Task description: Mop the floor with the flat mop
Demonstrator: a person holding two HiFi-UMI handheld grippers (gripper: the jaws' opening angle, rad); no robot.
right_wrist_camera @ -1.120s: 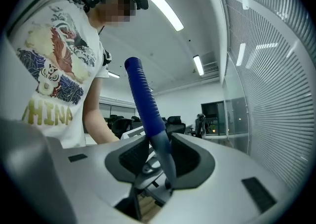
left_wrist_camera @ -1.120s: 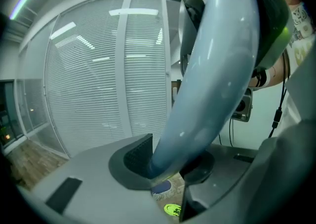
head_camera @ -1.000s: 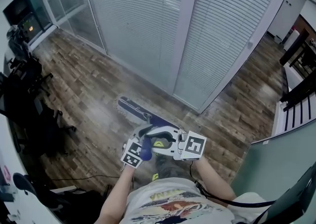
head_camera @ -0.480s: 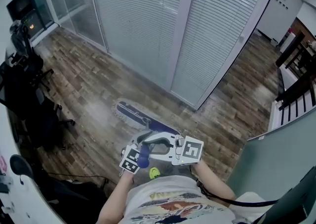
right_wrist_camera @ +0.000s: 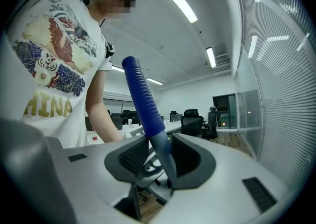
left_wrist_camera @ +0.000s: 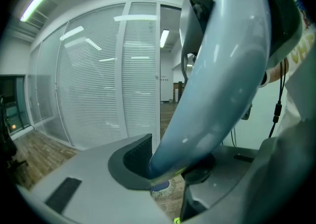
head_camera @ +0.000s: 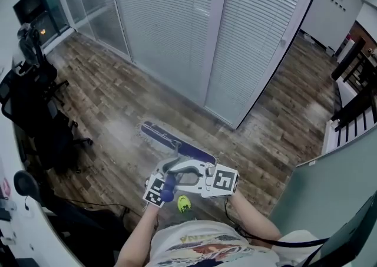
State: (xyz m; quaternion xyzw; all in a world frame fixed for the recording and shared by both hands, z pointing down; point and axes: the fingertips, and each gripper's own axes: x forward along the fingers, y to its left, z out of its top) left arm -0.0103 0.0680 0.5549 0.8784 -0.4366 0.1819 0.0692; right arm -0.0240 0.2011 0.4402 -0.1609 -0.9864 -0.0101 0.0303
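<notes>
Wood-plank floor (head_camera: 106, 101) all round, and the flat mop head (head_camera: 171, 141) lies flat on it, just out from the blind-covered glass partition (head_camera: 177, 36), on the person's side. It's a long, narrow dark blue plate with a pale fringed pad peeping round the edge. Its long axis runs roughly alongside the partition's nearer stretch. Up from it comes the mop handle (right_wrist_camera: 162, 146), a pale shaft topped by a ribbed blue grip (right_wrist_camera: 140, 94), leaning back from the partition toward the person.

Both tools are on that shaft. Now the left gripper (left_wrist_camera: 170, 166): its jaws have just eased a shade wider, yet the shaft sits between the pads and they look to be bearing on it. And the right gripper (right_wrist_camera: 160, 161) is clamped on the shaft right under the blue grip. The left looks like the lower hold, so it's the one nearer the mop head, with the right above it and further from the partition.

Here's what the next stroke turns on: the mop head lies ahead of and below both grippers, on their partition side, broadside to the handle's lean. A push, I reckon, carries it toward the partition, and a pull brings it back off. Black office chairs (head_camera: 35, 112) stand well off, down by the partition's far left end.
</notes>
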